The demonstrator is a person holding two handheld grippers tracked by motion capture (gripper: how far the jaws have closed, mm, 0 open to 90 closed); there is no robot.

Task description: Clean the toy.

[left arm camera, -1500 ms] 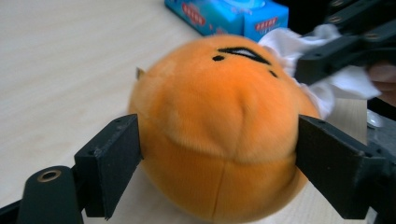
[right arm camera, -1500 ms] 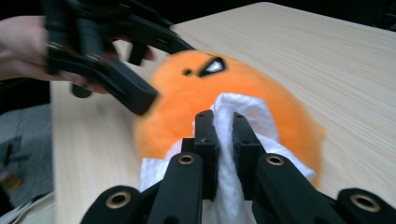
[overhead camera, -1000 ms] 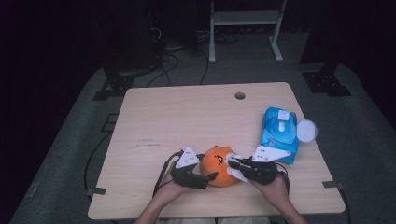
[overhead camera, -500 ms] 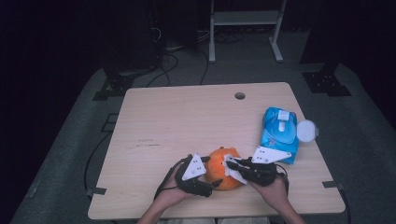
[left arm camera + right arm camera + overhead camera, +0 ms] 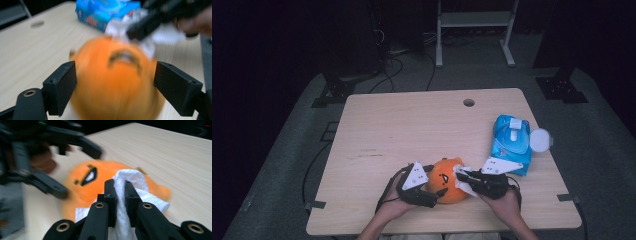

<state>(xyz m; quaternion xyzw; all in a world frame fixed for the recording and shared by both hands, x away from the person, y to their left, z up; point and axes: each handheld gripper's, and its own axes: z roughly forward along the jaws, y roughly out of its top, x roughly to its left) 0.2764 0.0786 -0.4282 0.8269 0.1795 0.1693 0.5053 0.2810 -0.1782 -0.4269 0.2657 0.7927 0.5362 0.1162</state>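
- Right claw (image 5: 119, 187): clenched on a white wipe (image 5: 130, 180), the fold pinched between the two black jaws. The wipe lies pressed on the upper side of the orange plush toy (image 5: 100, 187), which reads as wiping the toy's surface.
- Left claw (image 5: 113, 85): jaws spread apart, one on each side of the toy (image 5: 112, 85). They bracket it; whether the pads touch it I cannot tell, as that view is blurred. Probable purpose: steady the soft toy so it does not roll under the wiping pressure.
- Location of toy: near the front edge of the tabletop (image 5: 412, 125), between both hands, face markings turned up.
- Further out: blue wipe pack (image 5: 511, 142) at the right side of the tabletop, just beyond the right claw, its round white lid (image 5: 540, 140) flipped open, so the next sheet is within reach.
- Count: two claws, one toy, one wipe in use, one pack, one cable hole (image 5: 468, 102) at the far edge.
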